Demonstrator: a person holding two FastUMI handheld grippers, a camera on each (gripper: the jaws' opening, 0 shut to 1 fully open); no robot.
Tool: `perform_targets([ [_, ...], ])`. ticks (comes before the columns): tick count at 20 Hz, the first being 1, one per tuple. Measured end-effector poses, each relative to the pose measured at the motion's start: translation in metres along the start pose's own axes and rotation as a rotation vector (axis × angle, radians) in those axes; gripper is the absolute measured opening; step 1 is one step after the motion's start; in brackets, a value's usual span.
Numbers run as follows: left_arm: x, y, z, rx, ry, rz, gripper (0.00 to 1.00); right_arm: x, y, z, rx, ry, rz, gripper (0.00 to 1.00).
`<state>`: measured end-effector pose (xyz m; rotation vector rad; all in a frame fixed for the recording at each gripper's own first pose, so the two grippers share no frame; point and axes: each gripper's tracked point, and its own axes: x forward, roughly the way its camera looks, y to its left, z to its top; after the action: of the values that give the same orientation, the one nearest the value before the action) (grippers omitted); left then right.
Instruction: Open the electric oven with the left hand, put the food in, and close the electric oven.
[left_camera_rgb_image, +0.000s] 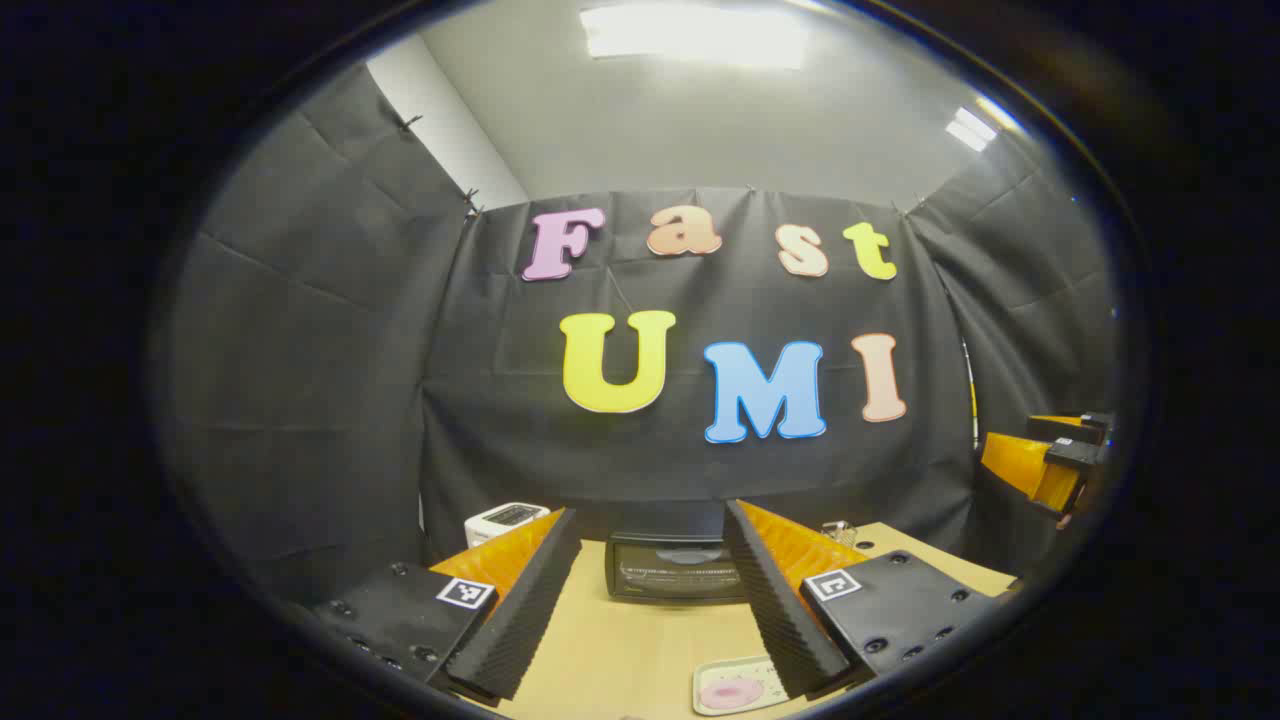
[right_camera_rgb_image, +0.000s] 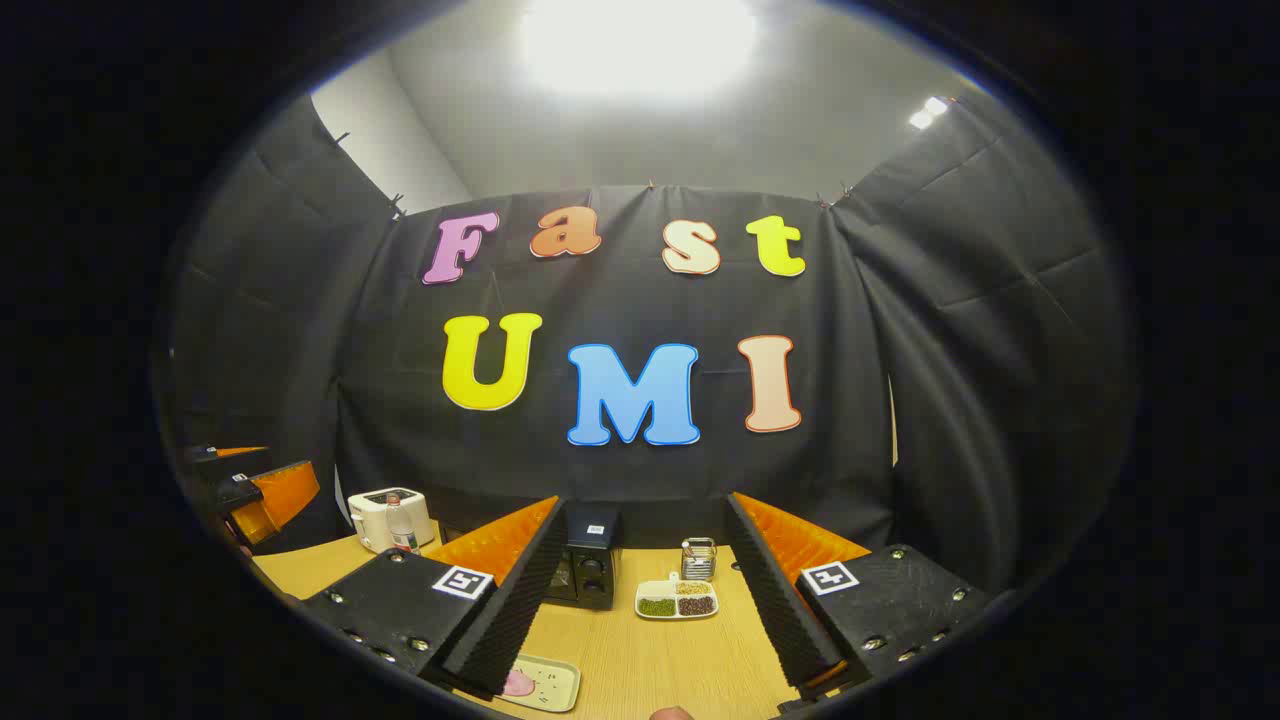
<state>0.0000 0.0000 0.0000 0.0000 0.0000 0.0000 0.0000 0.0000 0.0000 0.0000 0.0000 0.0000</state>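
The black electric oven (left_camera_rgb_image: 678, 567) stands at the back of the wooden table (left_camera_rgb_image: 620, 650), door closed; in the right gripper view the oven (right_camera_rgb_image: 586, 568) shows partly behind a finger. A pink doughnut-like food (left_camera_rgb_image: 728, 693) lies on a pale tray (left_camera_rgb_image: 745, 672) in front of it, and the same food (right_camera_rgb_image: 518, 684) on its tray (right_camera_rgb_image: 550, 682) appears in the right gripper view. My left gripper (left_camera_rgb_image: 650, 600) is open, held above the table short of the oven. My right gripper (right_camera_rgb_image: 645, 610) is open too, with nothing between its fingers. The right gripper (left_camera_rgb_image: 1045, 465) also appears far right in the left gripper view.
A white toaster (right_camera_rgb_image: 390, 515) with a small bottle (right_camera_rgb_image: 401, 525) before it stands at the back left. A divided dish of beans (right_camera_rgb_image: 678, 600) and a metal holder (right_camera_rgb_image: 698, 558) sit right of the oven. The other gripper (right_camera_rgb_image: 255, 495) shows at the left edge.
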Motion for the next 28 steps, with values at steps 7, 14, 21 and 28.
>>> perform_targets([
  [7, 0.004, -0.028, -0.009, 0.021, 0.006, -0.015, 1.00, 0.002, -0.024, -0.005, -0.016, 0.001, -0.016, 0.96],
  [14, 0.010, -0.052, -0.006, 0.055, -0.009, 0.008, 1.00, 0.002, -0.050, -0.011, 0.014, -0.005, 0.002, 0.96],
  [21, 0.041, -0.059, -0.005, 0.065, -0.018, 0.022, 1.00, 0.001, -0.069, -0.014, 0.012, -0.032, -0.001, 0.96],
  [28, 0.116, -0.059, -0.027, 0.072, -0.019, -0.033, 1.00, 0.019, -0.064, -0.029, -0.007, -0.007, -0.063, 0.96],
])
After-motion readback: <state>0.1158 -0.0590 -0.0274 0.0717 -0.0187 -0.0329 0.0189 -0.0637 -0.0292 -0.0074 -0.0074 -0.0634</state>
